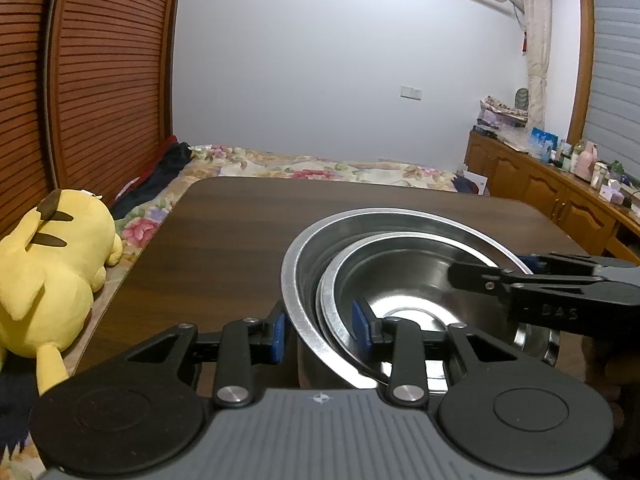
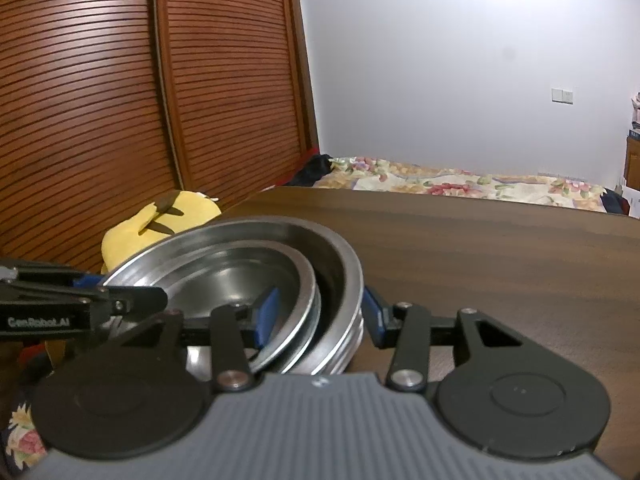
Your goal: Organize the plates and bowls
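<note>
A stack of nested steel bowls sits on the dark wooden table (image 1: pixel 224 232): a large outer bowl (image 1: pixel 304 248) with a smaller bowl (image 1: pixel 400 280) tilted inside it. My left gripper (image 1: pixel 320 330) straddles the rims on the stack's near-left side, one blue pad outside and one inside. My right gripper (image 2: pixel 320 312) straddles the rims on the opposite side of the stack (image 2: pixel 340 264), one pad inside the inner bowl (image 2: pixel 240 272) and one outside. Both sets of jaws stand apart with the rims between them; contact is unclear. The right gripper also shows in the left wrist view (image 1: pixel 500 276).
A yellow plush toy (image 1: pixel 48 280) lies at the table's left edge on a flowered bed (image 1: pixel 304 168). Slatted wooden doors (image 1: pixel 104 80) stand to the left. A wooden cabinet (image 1: pixel 552 192) with bottles runs along the right wall.
</note>
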Action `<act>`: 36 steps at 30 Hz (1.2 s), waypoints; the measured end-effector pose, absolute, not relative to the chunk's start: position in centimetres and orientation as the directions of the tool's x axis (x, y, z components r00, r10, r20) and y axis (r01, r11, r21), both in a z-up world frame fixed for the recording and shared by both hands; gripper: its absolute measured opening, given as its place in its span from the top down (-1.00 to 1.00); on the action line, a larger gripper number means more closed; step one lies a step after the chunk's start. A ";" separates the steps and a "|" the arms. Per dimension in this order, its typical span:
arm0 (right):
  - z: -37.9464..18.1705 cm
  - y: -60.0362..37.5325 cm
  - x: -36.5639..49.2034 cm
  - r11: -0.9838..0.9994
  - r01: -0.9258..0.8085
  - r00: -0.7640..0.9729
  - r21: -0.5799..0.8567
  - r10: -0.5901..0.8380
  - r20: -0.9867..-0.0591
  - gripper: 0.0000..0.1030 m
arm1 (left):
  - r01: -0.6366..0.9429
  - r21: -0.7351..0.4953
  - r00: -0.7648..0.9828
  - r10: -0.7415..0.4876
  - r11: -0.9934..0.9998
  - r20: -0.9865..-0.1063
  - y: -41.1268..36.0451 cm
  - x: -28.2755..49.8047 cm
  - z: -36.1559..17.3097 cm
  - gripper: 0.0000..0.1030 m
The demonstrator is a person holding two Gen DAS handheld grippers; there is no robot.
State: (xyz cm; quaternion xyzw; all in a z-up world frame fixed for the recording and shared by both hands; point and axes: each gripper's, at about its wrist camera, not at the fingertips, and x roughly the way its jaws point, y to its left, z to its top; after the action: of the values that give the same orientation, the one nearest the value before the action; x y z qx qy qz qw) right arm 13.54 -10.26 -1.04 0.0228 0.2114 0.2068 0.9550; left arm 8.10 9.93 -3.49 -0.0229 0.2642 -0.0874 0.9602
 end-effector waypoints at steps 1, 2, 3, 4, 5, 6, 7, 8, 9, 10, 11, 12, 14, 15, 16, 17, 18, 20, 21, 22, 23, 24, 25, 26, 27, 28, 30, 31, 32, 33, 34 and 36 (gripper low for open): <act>-1.0 -10.4 13.4 0.915 -0.381 0.828 0.129 0.400 -0.392 0.07 | 0.148 -0.083 0.846 -0.169 0.986 -0.506 9.9 8.1 -3.5 0.13; -0.9 -10.6 13.1 0.918 -0.376 0.833 0.126 0.395 -0.388 0.06 | 0.143 -0.079 0.846 -0.163 0.987 -0.507 10.0 8.1 -3.5 0.08; -0.8 -10.7 12.9 0.921 -0.371 0.837 0.123 0.389 -0.385 0.03 | 0.137 -0.078 0.846 -0.158 0.987 -0.510 10.1 8.0 -3.5 -0.05; -0.6 -10.9 12.7 0.923 -0.365 0.841 0.120 0.383 -0.382 0.03 | 0.132 -0.077 0.845 -0.153 0.988 -0.513 10.1 8.0 -3.5 -0.21; -0.5 -11.2 12.5 0.925 -0.361 0.844 0.121 0.379 -0.379 0.02 | 0.127 -0.073 0.846 -0.146 0.989 -0.513 10.2 8.0 -3.4 -0.28; -0.2 -11.4 12.3 0.926 -0.358 0.847 0.123 0.377 -0.374 0.01 | 0.122 -0.069 0.847 -0.140 0.990 -0.512 10.3 7.9 -3.4 -0.37; 0.0 -11.8 12.0 0.927 -0.353 0.852 0.124 0.373 -0.368 0.00 | 0.118 -0.066 0.849 -0.135 0.991 -0.511 10.3 7.9 -3.3 -0.45; 0.3 -12.1 11.9 0.930 -0.347 0.856 0.124 0.368 -0.363 0.00 | 0.114 -0.064 0.850 -0.131 0.991 -0.511 10.4 7.8 -3.3 -0.49; 0.5 -12.4 11.7 0.931 -0.342 0.861 0.124 0.364 -0.356 -0.04 | 0.108 -0.061 0.852 -0.124 0.992 -0.509 10.3 7.8 -3.2 -0.59; 0.7 -12.7 11.5 0.933 -0.337 0.865 0.124 0.359 -0.349 -0.12 | 0.101 -0.056 0.855 -0.116 0.993 -0.505 10.4 7.7 -3.1 -0.68; 0.9 -12.9 11.3 0.935 -0.332 0.869 0.124 0.355 -0.344 -0.15 | 0.096 -0.052 0.859 -0.109 0.994 -0.500 10.4 7.6 -2.9 -0.71; 1.1 -13.1 11.1 0.936 -0.329 0.872 0.124 0.352 -0.341 -0.19 | 0.092 -0.051 0.861 -0.105 0.994 -0.498 10.4 7.6 -2.8 -0.77; 1.5 -13.5 10.8 0.939 -0.323 0.878 0.121 0.345 -0.332 -0.22 | 0.081 -0.046 0.866 -0.093 0.996 -0.492 10.5 7.4 -2.5 -0.88; 1.6 -13.5 10.7 0.940 -0.321 0.880 0.119 0.342 -0.329 -0.25 | 0.074 -0.040 0.869 -0.084 0.996 -0.488 10.5 7.3 -2.4 -0.94; 1.8 -13.6 10.5 0.941 -0.318 0.884 0.115 0.338 -0.324 -0.35 | 0.066 -0.031 0.873 -0.073 0.997 -0.483 10.4 7.2 -2.2 -0.97; 1.9 -13.7 10.3 0.943 -0.315 0.887 0.111 0.334 -0.319 -0.43 | 0.063 -0.025 0.876 -0.067 0.998 -0.478 10.4 7.0 -2.0 -0.98; 2.0 -13.8 10.1 0.944 -0.311 0.892 0.108 0.329 -0.309 -0.61 | 0.062 -0.022 0.878 -0.065 0.998 -0.473 10.4 6.9 -1.8 -1.00; 2.2 -13.9 9.6 0.947 -0.305 0.902 0.102 0.322 -0.290 -0.84 | 0.060 -0.021 0.885 -0.063 0.998 -0.462 10.2 6.7 -1.4 -1.00; 2.3 -14.0 9.4 0.948 -0.303 0.905 0.100 0.319 -0.283 -0.90 | 0.057 -0.019 0.886 -0.059 0.998 -0.460 10.1 6.6 -1.2 -1.00; 2.4 -14.1 9.3 0.949 -0.301 0.906 0.098 0.316 -0.281 -0.99 | 0.055 -0.016 0.887 -0.057 0.998 -0.458 9.8 6.4 -1.0 -1.00; 2.4 -14.3 9.0 0.950 -0.297 0.908 0.096 0.312 -0.278 -1.00 | 0.058 -0.013 0.890 -0.058 0.998 -0.452 9.6 6.2 -0.8 -1.00; 2.6 -14.4 8.9 0.952 -0.291 0.911 0.094 0.306 -0.276 -1.00 | 0.059 -0.008 0.892 -0.057 0.998 -0.449 9.4 6.2 -0.6 -1.00; 2.6 -14.6 8.7 0.954 -0.285 0.913 0.092 0.300 -0.276 -1.00 | 0.058 -0.002 0.894 -0.053 0.998 -0.446 9.2 6.2 -0.4 -1.00; 2.8 -14.7 8.5 0.957 -0.275 0.916 0.091 0.290 -0.277 -1.00 | 0.054 0.006 0.897 -0.046 0.999 -0.439 8.9 6.1 -0.1 -1.00; 2.9 -14.9 8.4 0.961 -0.264 0.919 0.088 0.278 -0.280 -1.00 | 0.050 0.012 0.901 -0.040 0.999 -0.432 8.7 5.9 0.0 -1.00; 3.1 -14.9 8.2 0.965 -0.249 0.922 0.083 0.263 -0.283 -1.00 | 0.047 0.018 0.904 -0.035 0.999 -0.426 8.5 5.8 0.2 -1.00; 3.4 -15.3 7.9 0.971 -0.224 0.929 0.080 0.237 -0.285 -1.00 | 0.049 0.024 0.906 -0.034 0.999 -0.422 8.1 5.8 0.6 -1.00; 3.6 -15.4 7.8 0.974 -0.211 0.930 0.080 0.225 -0.289 -1.00 | 0.050 0.023 0.908 -0.036 0.998 -0.417 7.9 5.7 0.9 -1.00; 3.7 -15.6 7.7 0.976 -0.202 0.930 0.079 0.217 -0.296 -1.00 | 0.057 0.022 0.911 -0.043 0.998 -0.410 7.6 5.7 1.2 -1.00; 3.8 -15.7 7.6 0.978 -0.193 0.931 0.078 0.208 -0.300 -1.00 | 0.068 0.026 0.912 -0.052 0.997 -0.408 7.4 5.7 1.5 -1.00; 3.9 -15.8 7.4 0.980 -0.183 0.932 0.078 0.198 -0.302 -1.00 | 0.075 0.035 0.912 -0.054 0.997 -0.407 7.0 5.7 1.9 -1.00; 4.2 -16.0 7.1 0.983 -0.169 0.935 0.076 0.184 -0.302 -1.00 | 0.065 0.040 0.916 -0.044 0.997 -0.399 6.6 5.8 2.5 -1.00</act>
State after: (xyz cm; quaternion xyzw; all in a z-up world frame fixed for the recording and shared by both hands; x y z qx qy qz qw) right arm 7.14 -15.97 4.21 0.0246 0.1558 0.0899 0.9834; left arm 5.80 6.57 2.54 0.0265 0.2029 -0.0279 0.9784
